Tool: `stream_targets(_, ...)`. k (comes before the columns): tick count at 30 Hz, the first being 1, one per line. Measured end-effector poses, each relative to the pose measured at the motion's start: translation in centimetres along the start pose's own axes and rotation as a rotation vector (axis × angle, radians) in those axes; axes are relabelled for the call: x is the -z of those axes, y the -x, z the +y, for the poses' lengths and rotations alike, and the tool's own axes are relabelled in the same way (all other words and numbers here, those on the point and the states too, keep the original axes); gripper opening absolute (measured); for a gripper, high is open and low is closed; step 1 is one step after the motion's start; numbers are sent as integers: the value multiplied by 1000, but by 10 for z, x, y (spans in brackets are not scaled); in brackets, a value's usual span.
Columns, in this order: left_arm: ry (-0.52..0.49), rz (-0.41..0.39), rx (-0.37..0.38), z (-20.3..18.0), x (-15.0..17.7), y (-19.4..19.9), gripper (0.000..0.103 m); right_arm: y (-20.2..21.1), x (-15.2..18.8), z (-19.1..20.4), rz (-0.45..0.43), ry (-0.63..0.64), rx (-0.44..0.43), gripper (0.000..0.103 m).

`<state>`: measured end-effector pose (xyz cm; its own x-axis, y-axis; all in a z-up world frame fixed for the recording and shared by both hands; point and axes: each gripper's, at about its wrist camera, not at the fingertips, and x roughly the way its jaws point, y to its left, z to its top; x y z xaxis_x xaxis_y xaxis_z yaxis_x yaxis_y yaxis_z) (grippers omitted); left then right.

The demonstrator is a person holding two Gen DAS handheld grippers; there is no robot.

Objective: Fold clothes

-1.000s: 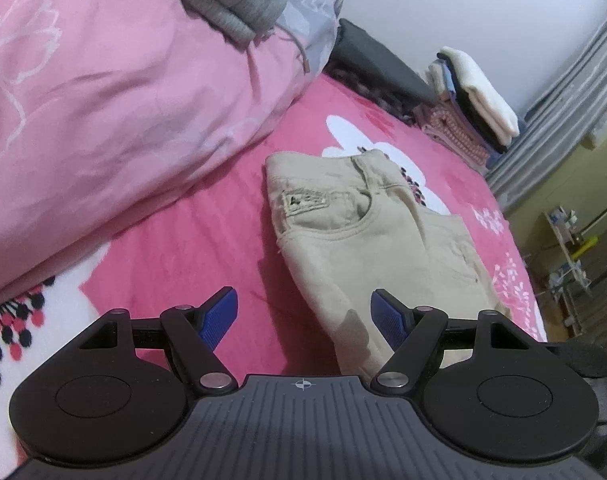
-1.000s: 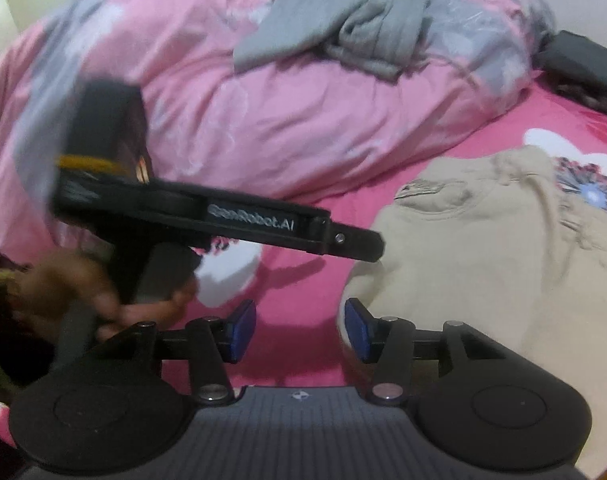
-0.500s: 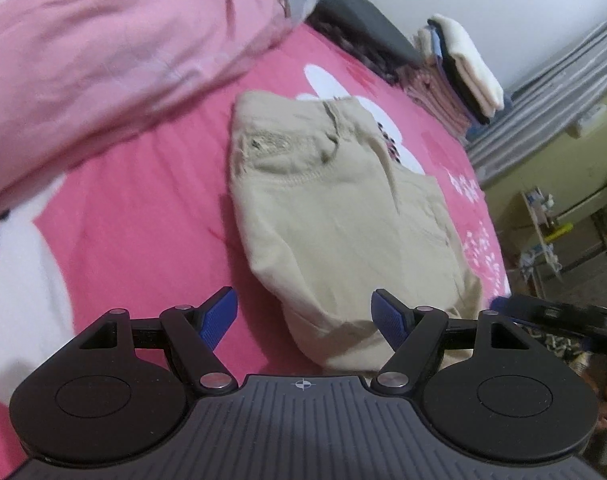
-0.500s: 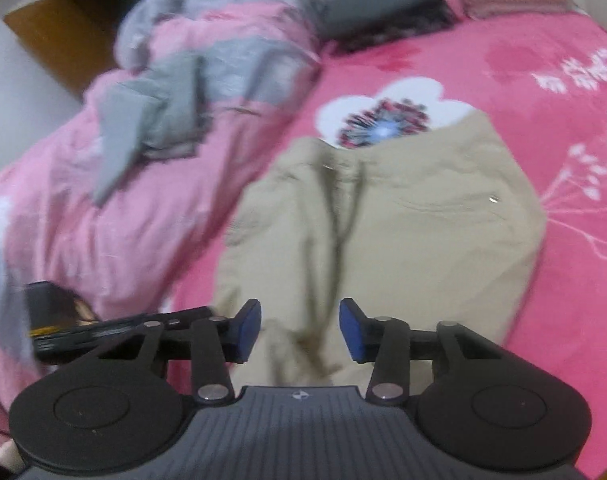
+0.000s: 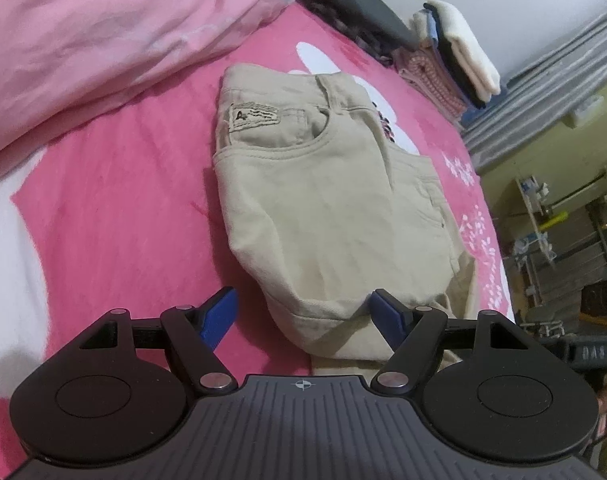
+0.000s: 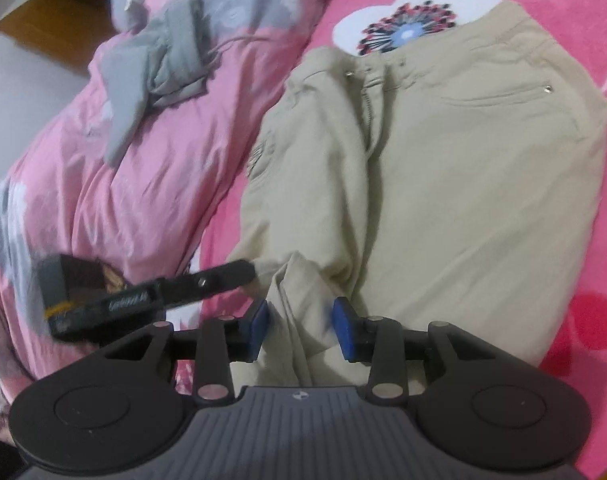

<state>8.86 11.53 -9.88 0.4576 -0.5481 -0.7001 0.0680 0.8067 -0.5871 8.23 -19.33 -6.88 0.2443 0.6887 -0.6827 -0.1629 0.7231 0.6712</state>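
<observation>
Beige trousers (image 5: 335,200) were seen centre-frame in the L wrist view, already folded on the pink bedsheet (image 5: 115,200), waistband toward the upper part of the frame, folded end nearest the camera; step in hand was judged to be taking hold of that near end for a further fold. The left gripper (image 5: 305,314) was held wide, nothing pinched, its right pad at the fabric edge; the right gripper (image 6: 301,326) was set narrower, a raised ridge of fabric lying between the pads, but whether it was pressed couldn't be told. Next move was judged to call for both grippers closed on the near end, then lifted toward the waistband w/o the layers slipping. Vs. the earlier frames: the right jaws had just been closing, w/ fabric now between them where only sheet lay before; the right view had been rolled round; the trousers had come nearer the L pads.
</observation>
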Motion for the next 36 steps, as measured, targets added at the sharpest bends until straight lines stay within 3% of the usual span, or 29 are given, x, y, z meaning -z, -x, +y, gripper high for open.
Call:
stream_targets(9, 58, -3, 43, 3, -3, 4, 74, 7, 22, 43, 36, 179, 6, 39)
stream_targets(15, 43, 49, 38, -4, 2, -7, 74, 11, 44, 71, 79, 283, 5, 39)
stream_targets(23, -16, 78, 19, -13, 14, -18, 56, 5, 80, 103, 162, 415, -15, 40)
stream_targets(27, -62, 71, -7, -17, 15, -18, 52, 16, 72, 103, 154, 422, -12, 41)
stream_targets(31, -58, 69, -18, -12, 14, -17, 49, 37, 48, 89, 67, 367, -1, 41)
stream_targets(36, -54, 64, -24, -10, 14, -16, 42, 35, 26, 69, 35, 352, 126, 41)
